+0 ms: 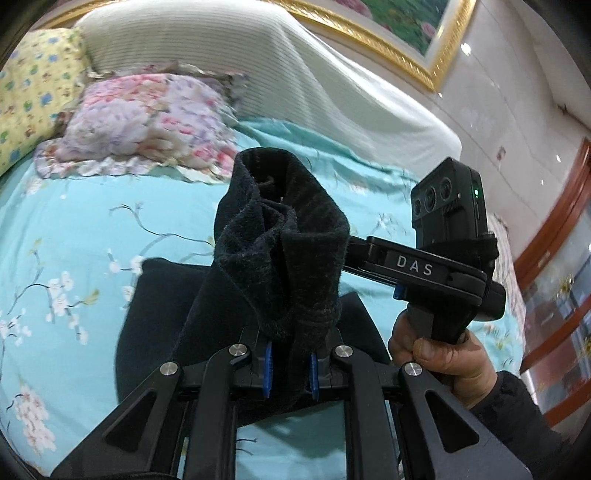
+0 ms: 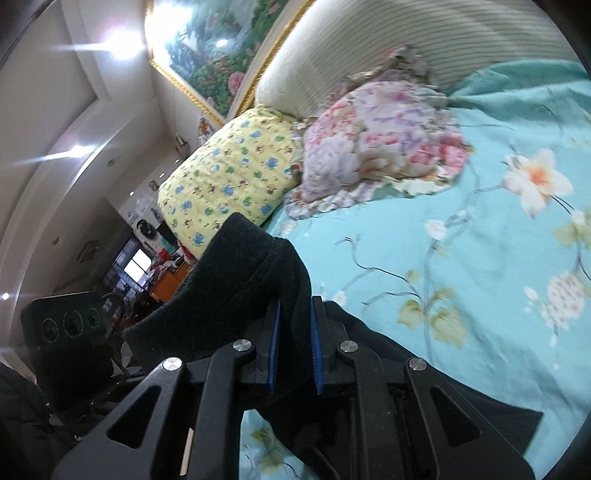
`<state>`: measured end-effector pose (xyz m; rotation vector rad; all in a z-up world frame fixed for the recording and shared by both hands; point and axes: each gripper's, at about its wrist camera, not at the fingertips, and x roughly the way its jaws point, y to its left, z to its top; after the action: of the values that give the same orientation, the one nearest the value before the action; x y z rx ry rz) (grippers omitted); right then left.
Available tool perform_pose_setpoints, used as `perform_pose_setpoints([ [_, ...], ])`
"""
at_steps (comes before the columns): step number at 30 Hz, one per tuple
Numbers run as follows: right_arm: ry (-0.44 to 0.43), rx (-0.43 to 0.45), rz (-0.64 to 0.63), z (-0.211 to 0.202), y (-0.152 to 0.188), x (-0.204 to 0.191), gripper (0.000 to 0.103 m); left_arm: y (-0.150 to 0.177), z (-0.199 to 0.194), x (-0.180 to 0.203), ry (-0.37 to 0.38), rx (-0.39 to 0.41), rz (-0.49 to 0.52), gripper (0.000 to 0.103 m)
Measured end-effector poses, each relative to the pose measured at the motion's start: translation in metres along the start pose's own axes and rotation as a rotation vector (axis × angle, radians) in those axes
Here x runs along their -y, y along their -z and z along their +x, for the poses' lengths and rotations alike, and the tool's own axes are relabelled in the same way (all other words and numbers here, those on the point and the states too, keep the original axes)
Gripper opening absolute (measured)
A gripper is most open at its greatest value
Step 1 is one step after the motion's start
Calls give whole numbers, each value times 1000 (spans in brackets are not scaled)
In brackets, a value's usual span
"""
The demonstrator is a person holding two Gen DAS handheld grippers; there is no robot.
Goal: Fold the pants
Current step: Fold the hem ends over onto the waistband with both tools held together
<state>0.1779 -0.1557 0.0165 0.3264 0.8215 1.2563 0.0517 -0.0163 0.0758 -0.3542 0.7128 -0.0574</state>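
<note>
pants [image 1: 280,258] – pinched, both tongs [image 1: 290,369] [image 2: 295,350]

Right gripper [image 2: 295,343] clamped on black pants [image 2: 236,291], lifted above the turquoise floral bed [image 2: 461,258]; yellow pillow [image 2: 229,173] and pink pillow [image 2: 376,140] beyond.

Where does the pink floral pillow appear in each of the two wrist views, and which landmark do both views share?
Left wrist view: the pink floral pillow lies upper left, on the turquoise sheet, right of the yellow pillow.
Right wrist view: the pink floral pillow lies upper centre-right, right of the yellow pillow.
Shared landmark: the gold-framed painting on the wall above the headboard.
</note>
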Motion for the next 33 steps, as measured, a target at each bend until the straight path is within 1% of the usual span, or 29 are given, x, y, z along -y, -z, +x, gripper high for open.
perform_pose_setpoints([
  [5, 22, 4, 49, -15, 12, 25, 16, 9, 27, 18, -6, -45, 45, 13],
  [9, 49, 6, 78, -24, 23, 38, 16, 14, 40, 29, -11, -68, 81, 14],
  [15, 76, 24, 113, -39, 34, 51, 16, 19, 55, 39, -14, -95, 121, 14],
  [19, 105, 27, 132, -47, 40, 55, 16, 23, 64, 45, 1, -120, 135, 18],
  [20, 108, 29, 139, -49, 41, 57, 12, 24, 67, 46, 7, -131, 137, 18],
  [21, 106, 31, 145, -51, 42, 58, 11, 26, 68, 49, 6, -133, 143, 18],
  [23, 136, 32, 144, -57, 45, 58, 11, 27, 71, 53, 5, -136, 163, 22],
  [26, 182, 35, 145, -64, 50, 58, 11, 30, 73, 58, 20, -140, 183, 34],
  [28, 216, 40, 155, -69, 52, 60, 11, 31, 74, 62, 47, -148, 198, 48],
  [29, 252, 52, 163, -74, 53, 60, 11, 31, 75, 63, 64, -154, 206, 50],
  [33, 339, 96, 189, -94, 53, 60, 12, 30, 74, 66, 88, -158, 221, 52],
])
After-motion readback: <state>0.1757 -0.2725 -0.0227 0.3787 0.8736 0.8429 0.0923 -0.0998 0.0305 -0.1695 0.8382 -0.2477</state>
